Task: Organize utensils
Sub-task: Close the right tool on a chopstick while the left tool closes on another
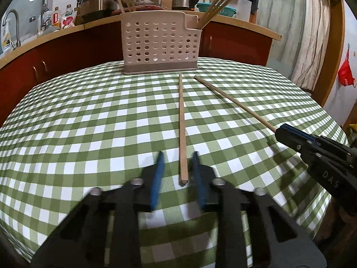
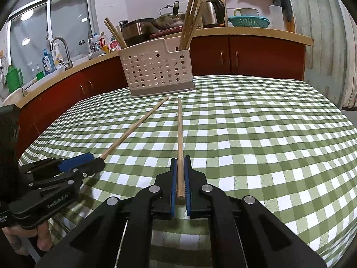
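Two wooden chopsticks lie on the green checked tablecloth [image 1: 89, 134], pointing toward a perforated beige utensil holder [image 1: 159, 44] that holds several chopsticks. My left gripper [image 1: 177, 156] is open, its blue pads either side of the near end of the left chopstick [image 1: 181, 122], without clamping it. In the right wrist view my right gripper [image 2: 180, 163] is shut on the near end of the right chopstick [image 2: 179, 134]. The right gripper [image 1: 287, 134] shows in the left wrist view on that chopstick [image 1: 234, 101]. The left gripper [image 2: 89, 163] and its chopstick [image 2: 138, 125] show at left.
The holder [image 2: 156, 71] stands at the table's far edge. Behind it runs a red-fronted kitchen counter [image 2: 245, 53] with pots, a kettle [image 2: 214, 11], bottles and a sink tap [image 2: 61, 49]. A curtain [image 1: 310, 44] hangs at right.
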`<state>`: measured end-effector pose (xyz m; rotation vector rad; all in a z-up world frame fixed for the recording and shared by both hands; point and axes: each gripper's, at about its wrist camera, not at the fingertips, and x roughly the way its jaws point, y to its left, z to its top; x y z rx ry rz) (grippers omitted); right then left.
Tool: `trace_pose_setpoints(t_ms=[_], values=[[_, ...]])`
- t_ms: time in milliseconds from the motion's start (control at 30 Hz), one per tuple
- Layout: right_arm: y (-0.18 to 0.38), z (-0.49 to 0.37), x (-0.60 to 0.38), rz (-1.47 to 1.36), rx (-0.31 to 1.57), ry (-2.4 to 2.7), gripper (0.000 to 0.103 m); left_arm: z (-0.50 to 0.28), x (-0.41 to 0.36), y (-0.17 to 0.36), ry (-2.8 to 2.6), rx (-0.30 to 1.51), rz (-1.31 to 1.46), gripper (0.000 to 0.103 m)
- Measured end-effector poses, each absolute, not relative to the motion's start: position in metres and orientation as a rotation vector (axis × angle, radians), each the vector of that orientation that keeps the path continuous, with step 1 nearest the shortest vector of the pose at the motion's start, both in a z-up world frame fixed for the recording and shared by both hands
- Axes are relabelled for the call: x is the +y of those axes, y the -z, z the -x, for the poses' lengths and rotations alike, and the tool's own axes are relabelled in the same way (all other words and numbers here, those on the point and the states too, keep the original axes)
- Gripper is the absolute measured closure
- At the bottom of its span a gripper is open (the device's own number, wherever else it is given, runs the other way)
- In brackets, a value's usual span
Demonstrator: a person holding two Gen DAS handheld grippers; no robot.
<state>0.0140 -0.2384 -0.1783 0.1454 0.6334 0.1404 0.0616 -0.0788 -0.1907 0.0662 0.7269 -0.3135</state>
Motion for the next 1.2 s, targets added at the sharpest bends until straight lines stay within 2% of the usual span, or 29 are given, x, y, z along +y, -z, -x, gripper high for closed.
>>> trace_pose_setpoints(t_ms=[33,300,1200], values=[[0.178,-0.014,-0.239,-0.147,0.634,-0.141,0.096,-0.062,-0.079,0.191,0.316,0.727,-0.066,0.096],[0.171,-0.011,-0.241,-0.148,0.611,-0.146,0.096,-0.053,-0.072,0.182,0.318,0.679,-0.074,0.097],[0.092,0.015,-0.235,-0.076,0.371,-0.165,0.096,-0.023,-0.016,0.076,0.241,0.407,0.026,0.097]])
